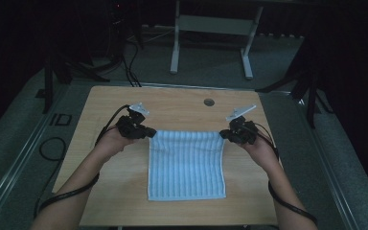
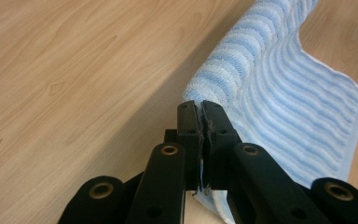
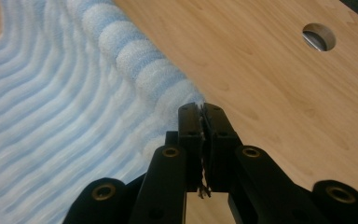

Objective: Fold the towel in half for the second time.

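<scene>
A blue-and-white striped towel (image 1: 187,165) lies on the wooden table (image 1: 100,110), its far edge lifted off the surface. My left gripper (image 1: 151,133) is shut on the towel's far left corner, and my right gripper (image 1: 223,135) is shut on the far right corner. In the left gripper view the black jaws (image 2: 201,109) pinch the cloth, and the towel (image 2: 284,107) hangs away to the right. In the right gripper view the jaws (image 3: 201,112) clamp the folded edge, with the towel (image 3: 51,116) spreading to the left. The near edge still rests on the table.
A round cable hole (image 1: 209,102) sits in the table near its far edge, seen as well in the right gripper view (image 3: 319,36). A white desk frame (image 1: 211,43) stands on the floor beyond. Bare wood lies left and right of the towel.
</scene>
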Action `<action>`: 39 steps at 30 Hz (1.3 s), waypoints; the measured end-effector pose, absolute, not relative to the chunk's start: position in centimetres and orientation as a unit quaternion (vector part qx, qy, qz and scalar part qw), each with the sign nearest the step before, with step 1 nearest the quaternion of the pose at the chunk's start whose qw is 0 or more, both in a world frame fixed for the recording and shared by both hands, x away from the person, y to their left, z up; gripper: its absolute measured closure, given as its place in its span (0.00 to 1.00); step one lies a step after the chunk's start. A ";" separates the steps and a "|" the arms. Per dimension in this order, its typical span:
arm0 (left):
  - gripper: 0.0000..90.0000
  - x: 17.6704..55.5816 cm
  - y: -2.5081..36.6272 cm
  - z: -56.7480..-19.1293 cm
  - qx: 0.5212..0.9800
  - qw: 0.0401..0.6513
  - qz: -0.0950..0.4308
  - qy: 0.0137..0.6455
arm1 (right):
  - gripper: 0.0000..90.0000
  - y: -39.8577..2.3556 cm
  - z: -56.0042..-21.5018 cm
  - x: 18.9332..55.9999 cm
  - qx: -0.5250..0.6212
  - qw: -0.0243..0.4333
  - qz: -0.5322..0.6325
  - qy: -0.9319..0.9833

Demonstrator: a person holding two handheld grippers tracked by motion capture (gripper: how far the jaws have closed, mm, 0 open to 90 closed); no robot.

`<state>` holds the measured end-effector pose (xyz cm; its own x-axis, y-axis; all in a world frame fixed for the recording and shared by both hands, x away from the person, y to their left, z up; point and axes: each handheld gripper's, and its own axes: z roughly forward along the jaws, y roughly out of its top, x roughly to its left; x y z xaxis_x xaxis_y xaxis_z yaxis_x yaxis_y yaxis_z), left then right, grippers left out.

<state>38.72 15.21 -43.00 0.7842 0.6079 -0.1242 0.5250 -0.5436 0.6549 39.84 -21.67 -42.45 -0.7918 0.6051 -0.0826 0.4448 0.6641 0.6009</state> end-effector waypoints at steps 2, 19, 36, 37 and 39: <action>0.96 38.0 15.2 -42.9 0.879 0.352 0.062 0.316 | 0.96 -21.9 -42.3 39.0 0.286 0.145 0.293 0.901; 0.96 31.5 15.3 -43.1 0.884 0.372 0.049 0.277 | 0.96 -22.9 -42.1 32.0 0.254 0.165 0.320 0.898; 0.95 27.1 15.3 -47.6 0.886 0.366 0.042 0.281 | 0.96 -23.5 -46.3 27.2 0.256 0.121 0.327 0.902; 0.95 27.1 15.3 -47.6 0.886 0.366 0.042 0.281 | 0.96 -23.5 -46.3 27.2 0.256 0.121 0.327 0.902; 0.95 27.0 15.4 -47.8 0.885 0.367 0.033 0.285 | 0.96 -23.6 -46.5 27.0 0.259 0.116 0.328 0.901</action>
<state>26.97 15.41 -47.85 0.8359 0.5279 -0.1505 0.4791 -0.5680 0.6691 27.04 -23.60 -46.55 -0.8391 0.5426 -0.0385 0.3909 0.6508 0.6508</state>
